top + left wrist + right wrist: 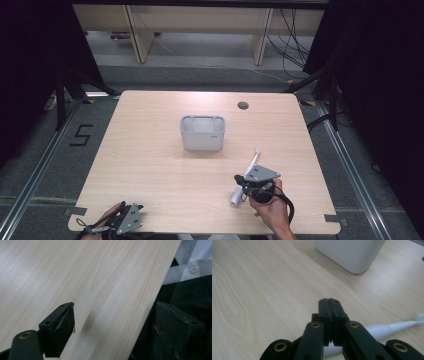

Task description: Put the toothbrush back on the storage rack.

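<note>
High view: light wood table with a round cable hole at the far edge, right of the bin. Grey floor around it, black curtains both sides, pale desk legs and loose cables at the back, a "5" taped on the floor left of the table.

The grey-white bin stood upright near table centre, open top. White electric toothbrush lay flat on the wood, near-right of the bin and well apart from it, head pointing toward the bin's side, handle toward the person.

Right gripper sat over the toothbrush handle, hand coming in from the near edge, jaws pointing left. In the right gripper view the jaws were pressed together, pad to pad, nothing between them; the toothbrush lay under and behind them on the table, and the bin was ahead.

Left gripper rested at the near edge, far left of the bin, hand low. In the left gripper view its jaws were spread wide, one over the wood, the other past the table edge; nothing between.
</note>
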A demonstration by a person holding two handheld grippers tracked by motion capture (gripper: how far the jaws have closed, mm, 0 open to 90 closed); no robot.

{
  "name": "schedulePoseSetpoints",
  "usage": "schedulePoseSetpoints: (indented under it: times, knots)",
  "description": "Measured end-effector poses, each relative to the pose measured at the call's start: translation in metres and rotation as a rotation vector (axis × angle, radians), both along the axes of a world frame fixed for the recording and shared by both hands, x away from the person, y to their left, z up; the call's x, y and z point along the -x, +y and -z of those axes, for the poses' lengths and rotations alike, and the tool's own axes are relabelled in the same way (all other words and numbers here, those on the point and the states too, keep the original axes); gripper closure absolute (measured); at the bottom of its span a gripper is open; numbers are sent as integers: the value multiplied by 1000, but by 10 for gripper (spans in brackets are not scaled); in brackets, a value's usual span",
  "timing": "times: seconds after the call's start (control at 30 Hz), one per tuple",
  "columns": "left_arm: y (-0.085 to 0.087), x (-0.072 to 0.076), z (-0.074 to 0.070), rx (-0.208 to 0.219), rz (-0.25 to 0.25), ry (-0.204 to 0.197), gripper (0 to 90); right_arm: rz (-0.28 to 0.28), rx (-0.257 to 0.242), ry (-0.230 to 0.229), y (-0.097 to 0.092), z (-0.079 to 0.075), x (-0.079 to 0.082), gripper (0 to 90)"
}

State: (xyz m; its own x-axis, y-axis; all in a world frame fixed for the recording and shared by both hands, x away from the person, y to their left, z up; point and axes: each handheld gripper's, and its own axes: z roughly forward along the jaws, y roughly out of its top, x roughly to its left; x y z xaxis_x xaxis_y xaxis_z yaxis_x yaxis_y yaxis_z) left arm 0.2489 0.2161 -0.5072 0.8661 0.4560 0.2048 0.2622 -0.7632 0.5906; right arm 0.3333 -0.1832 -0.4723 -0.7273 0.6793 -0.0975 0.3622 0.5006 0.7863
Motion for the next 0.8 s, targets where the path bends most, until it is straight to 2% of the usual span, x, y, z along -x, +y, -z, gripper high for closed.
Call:
schedulePoseSetpoints:
  times: [0.07,0.1,0.2,0.33,0.37,0.4,0.47,0.5,0.6,0.8]
  knots:
    - [0,0,0,-1,0,-2,163,1,-5,11,3,0,-1,894]
    - [0,0,0,-3,-1,-3,163,-7,0,0,5,0,-2,896]
    - [0,1,0,-3,-9,-12,163,-37,12,11,15,2,-5,900]
    - [0,1,0,2,-16,-4,163,-58,30,4,21,4,-6,900]
    - [0,1,0,-3,-10,-15,163,-62,32,2,22,5,-6,900]
    - [0,1,0,-3,-9,-13,163,-48,24,28,23,6,-4,900]
    - [0,1,0,-3,-11,-14,163,-58,32,15,22,6,-5,900]
    - [0,1,-1,-5,-13,-16,163,-61,30,34,22,7,-6,900]
    - [0,1,-1,-3,-10,-16,163,-58,37,30,21,8,-6,900]
    - [1,1,-1,0,-2,-7,163,-68,49,57,22,11,-5,900]
